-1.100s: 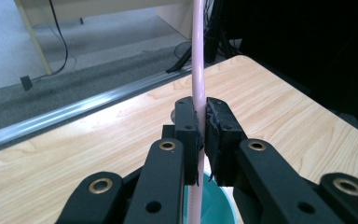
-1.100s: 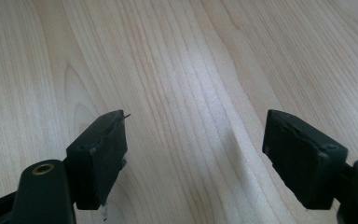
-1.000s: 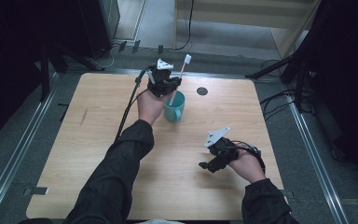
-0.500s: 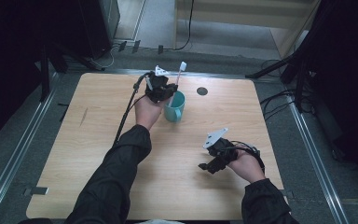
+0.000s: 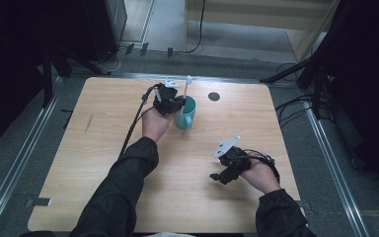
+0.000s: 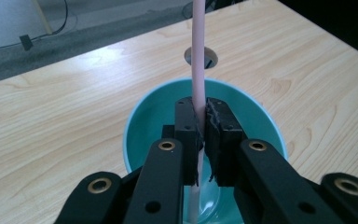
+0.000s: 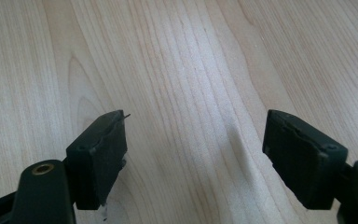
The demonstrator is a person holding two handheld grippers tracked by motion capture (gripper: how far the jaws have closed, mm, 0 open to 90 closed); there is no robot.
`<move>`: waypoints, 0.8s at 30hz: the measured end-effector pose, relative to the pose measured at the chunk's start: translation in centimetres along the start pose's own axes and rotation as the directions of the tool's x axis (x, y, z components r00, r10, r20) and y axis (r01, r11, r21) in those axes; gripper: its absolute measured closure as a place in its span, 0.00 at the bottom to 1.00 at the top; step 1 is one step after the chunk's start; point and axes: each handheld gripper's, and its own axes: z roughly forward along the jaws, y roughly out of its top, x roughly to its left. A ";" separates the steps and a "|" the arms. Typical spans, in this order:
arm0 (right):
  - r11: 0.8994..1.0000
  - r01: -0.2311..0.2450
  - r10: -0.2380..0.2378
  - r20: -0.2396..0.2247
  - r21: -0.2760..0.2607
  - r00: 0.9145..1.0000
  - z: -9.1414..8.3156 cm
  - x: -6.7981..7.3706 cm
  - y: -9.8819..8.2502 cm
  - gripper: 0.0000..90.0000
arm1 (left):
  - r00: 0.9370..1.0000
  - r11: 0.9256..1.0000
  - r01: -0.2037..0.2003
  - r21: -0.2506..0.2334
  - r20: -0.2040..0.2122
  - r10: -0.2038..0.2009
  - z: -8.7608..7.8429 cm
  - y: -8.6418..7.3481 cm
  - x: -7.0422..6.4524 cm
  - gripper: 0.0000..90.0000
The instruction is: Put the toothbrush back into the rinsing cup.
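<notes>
While left gripper (image 6: pixel 200 128) fingers clamp toothbrush (image 6: pixel 198 56), its lower end blurs inside teal cup (image 6: pixel 144 112), right gripper (image 7: pixel 193 154) fingers apart.

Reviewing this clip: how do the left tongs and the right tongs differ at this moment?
The left tongs are shut on the pink toothbrush; the right tongs stand wide open with nothing between them. The left tongs sit over the teal cup, toothbrush handle reaching into it; the right tongs hover over bare wooden table, nearer the person. Both have black jaws and are hand-held.
</notes>
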 end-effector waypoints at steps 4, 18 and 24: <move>1.000 -0.001 0.001 0.000 -0.001 1.000 0.0 0.0 0.0 0.24 | 1.000 1.000 0.004 0.006 0.005 -0.004 0.2 0.0 0.0 0.93; 1.000 -0.002 0.002 -0.002 -0.001 1.000 0.0 0.0 0.0 0.24 | 1.000 0.999 0.014 0.045 0.011 -0.014 0.7 -0.3 0.1 0.92; 1.000 -0.001 0.001 0.000 0.000 1.000 0.0 0.0 0.0 0.24 | 0.999 0.998 0.037 0.052 0.014 -0.038 0.7 -0.2 0.4 0.89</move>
